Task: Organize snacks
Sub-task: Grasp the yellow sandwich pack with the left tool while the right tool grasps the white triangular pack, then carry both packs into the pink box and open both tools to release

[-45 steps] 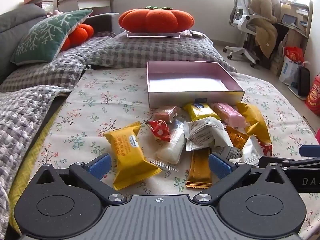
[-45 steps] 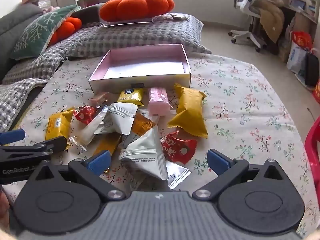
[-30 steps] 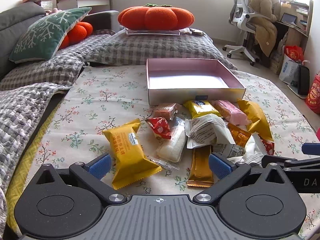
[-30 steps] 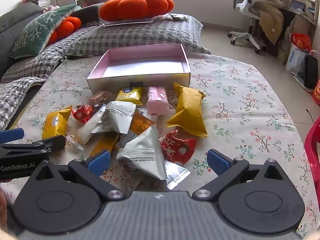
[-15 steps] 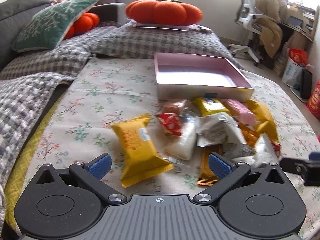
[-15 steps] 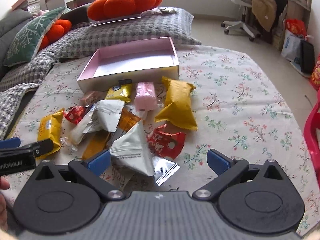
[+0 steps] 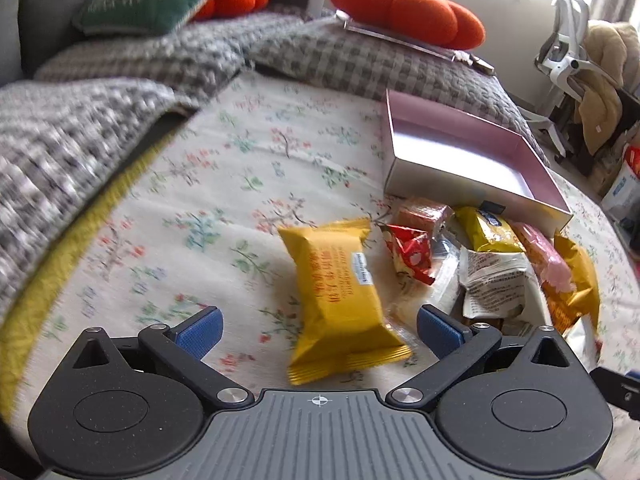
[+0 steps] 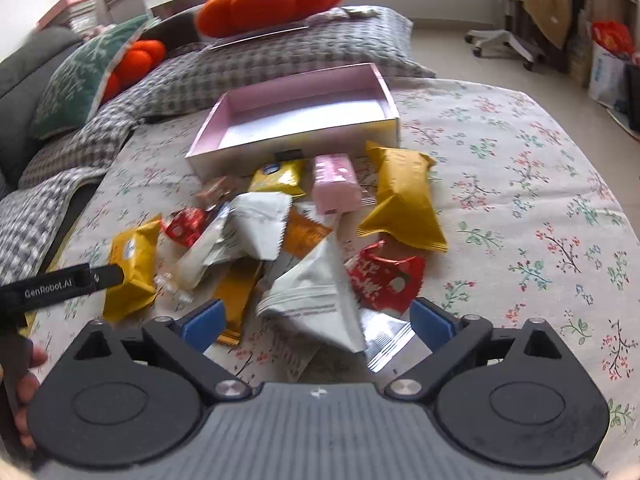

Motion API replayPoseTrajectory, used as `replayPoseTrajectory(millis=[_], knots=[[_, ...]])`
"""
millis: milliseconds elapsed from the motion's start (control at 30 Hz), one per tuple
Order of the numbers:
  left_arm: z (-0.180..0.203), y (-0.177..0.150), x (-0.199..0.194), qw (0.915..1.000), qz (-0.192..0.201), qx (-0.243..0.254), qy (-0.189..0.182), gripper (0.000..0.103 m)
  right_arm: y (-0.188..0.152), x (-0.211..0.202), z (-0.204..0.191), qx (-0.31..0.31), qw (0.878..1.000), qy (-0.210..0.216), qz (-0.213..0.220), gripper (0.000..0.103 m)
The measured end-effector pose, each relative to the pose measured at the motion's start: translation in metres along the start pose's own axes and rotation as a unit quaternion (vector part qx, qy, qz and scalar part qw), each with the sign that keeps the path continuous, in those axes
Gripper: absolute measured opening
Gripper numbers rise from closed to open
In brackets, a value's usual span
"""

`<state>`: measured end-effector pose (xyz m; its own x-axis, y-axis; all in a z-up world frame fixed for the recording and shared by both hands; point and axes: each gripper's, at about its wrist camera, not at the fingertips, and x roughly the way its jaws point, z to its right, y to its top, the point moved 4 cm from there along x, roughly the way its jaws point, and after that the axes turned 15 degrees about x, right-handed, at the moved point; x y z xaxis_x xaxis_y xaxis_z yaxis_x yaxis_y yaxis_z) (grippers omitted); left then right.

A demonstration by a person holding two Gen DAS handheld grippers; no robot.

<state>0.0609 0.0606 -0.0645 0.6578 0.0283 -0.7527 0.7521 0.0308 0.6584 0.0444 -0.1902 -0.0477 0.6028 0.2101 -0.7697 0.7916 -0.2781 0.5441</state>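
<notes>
A heap of wrapped snacks lies on the floral cloth in front of an open pink box, which holds nothing. My left gripper is open and straddles a yellow snack pack; its pads stand clear of the wrapper. My right gripper has its jaws closing around a white triangular pack, with the pads still off it. Beside that pack lie a red packet, a dark yellow pack and a pink pack. One left-gripper finger reaches the yellow pack.
Grey checked blankets and a green pillow border the cloth on the left. An orange pumpkin cushion sits behind the box. An office chair and bags stand on the floor at the right. A person's hand holds the left gripper.
The left gripper has rolled and moved in, so the yellow pack now lies between its fingers. The right gripper's view has tilted a little and its fingers stand slightly closer together.
</notes>
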Motion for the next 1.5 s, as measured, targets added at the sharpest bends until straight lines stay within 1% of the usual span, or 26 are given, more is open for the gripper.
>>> replayPoseTrajectory(millis=[67, 100, 133, 167, 267, 333, 367, 433, 467, 500, 533, 600, 633, 667, 700, 800, 933, 1033, 1167, 1267, 1400, 1500], knots=[[0.005, -0.001, 0.008, 0.9999, -0.013, 0.004, 0.001, 0.103, 0.003, 0.002, 0.007, 0.022, 1.000, -0.002, 0.000, 0.093], [0.008, -0.002, 0.012, 0.9997, -0.022, 0.009, 0.003, 0.103, 0.004, 0.003, 0.011, 0.033, 0.999, -0.003, 0.000, 0.090], [0.010, -0.002, 0.016, 0.9996, -0.027, 0.012, 0.002, 0.103, 0.005, 0.004, 0.014, 0.039, 0.999, -0.005, -0.001, 0.086], [0.012, 0.000, 0.020, 0.9994, -0.031, 0.014, 0.001, 0.103, 0.005, 0.005, 0.015, 0.041, 0.999, -0.006, -0.003, 0.086], [0.012, 0.004, 0.032, 0.9988, -0.037, 0.020, 0.025, 0.102, 0.001, 0.014, 0.007, 0.033, 0.999, 0.005, -0.022, 0.078], [0.011, 0.003, 0.039, 0.9986, -0.048, 0.014, 0.017, 0.101, -0.001, 0.021, -0.002, 0.020, 0.999, 0.010, -0.033, 0.072], [0.011, 0.002, 0.041, 0.9985, -0.052, 0.010, 0.012, 0.100, -0.001, 0.024, -0.005, 0.011, 0.999, 0.008, -0.034, 0.070], [0.010, -0.002, 0.043, 0.9985, -0.053, 0.007, 0.011, 0.095, -0.002, 0.030, -0.010, -0.005, 0.999, 0.000, -0.036, 0.064], [0.011, -0.002, 0.043, 0.9986, -0.049, 0.013, 0.016, 0.092, -0.003, 0.033, -0.010, -0.006, 0.999, -0.001, -0.040, 0.064], [0.011, -0.002, 0.042, 0.9987, -0.044, 0.018, 0.017, 0.085, -0.004, 0.037, -0.011, -0.007, 0.999, -0.002, -0.044, 0.063], [0.011, -0.001, 0.041, 0.9989, -0.040, 0.019, 0.015, 0.081, -0.005, 0.040, -0.012, -0.010, 0.999, -0.004, -0.048, 0.062], [0.008, 0.001, 0.039, 0.9992, -0.034, 0.013, 0.014, 0.061, -0.006, 0.042, -0.014, -0.014, 0.999, -0.001, -0.050, 0.059], [0.006, 0.002, 0.038, 0.9994, -0.031, 0.008, 0.012, 0.055, -0.005, 0.040, -0.014, -0.016, 0.999, 0.001, -0.047, 0.058], [0.005, 0.002, 0.038, 0.9995, -0.030, 0.002, 0.011, 0.043, -0.004, 0.038, -0.014, -0.016, 0.999, 0.004, -0.044, 0.057], [0.004, 0.003, 0.038, 0.9995, -0.029, -0.001, 0.010, 0.041, -0.003, 0.035, -0.013, -0.014, 0.999, 0.008, -0.041, 0.055], [0.003, 0.004, 0.037, 0.9997, -0.025, -0.001, 0.007, 0.039, -0.003, 0.031, -0.007, -0.005, 0.999, 0.011, -0.040, 0.054], [-0.004, 0.005, 0.032, 0.9995, -0.016, -0.025, 0.004, 0.039, 0.001, 0.024, 0.000, 0.018, 0.999, 0.024, -0.037, 0.054], [-0.006, 0.009, 0.025, 0.9996, -0.003, -0.027, 0.006, 0.038, 0.009, 0.013, 0.003, 0.026, 0.999, 0.029, -0.015, 0.054], [-0.001, 0.016, 0.015, 0.9998, 0.005, -0.021, -0.002, 0.038, 0.025, 0.009, 0.011, 0.038, 0.999, 0.010, 0.012, 0.054], [0.006, 0.031, 0.007, 0.9998, 0.015, -0.016, -0.007, 0.038, 0.035, 0.008, 0.014, 0.038, 0.999, -0.004, 0.030, 0.054], [0.022, 0.060, 0.002, 0.9993, 0.034, 0.011, -0.009, 0.039, 0.050, 0.011, 0.010, 0.039, 0.999, -0.002, 0.037, 0.054], [0.035, 0.082, 0.009, 0.9991, 0.028, 0.024, -0.021, 0.039, 0.067, 0.016, 0.008, 0.042, 0.998, -0.004, 0.043, 0.054]])
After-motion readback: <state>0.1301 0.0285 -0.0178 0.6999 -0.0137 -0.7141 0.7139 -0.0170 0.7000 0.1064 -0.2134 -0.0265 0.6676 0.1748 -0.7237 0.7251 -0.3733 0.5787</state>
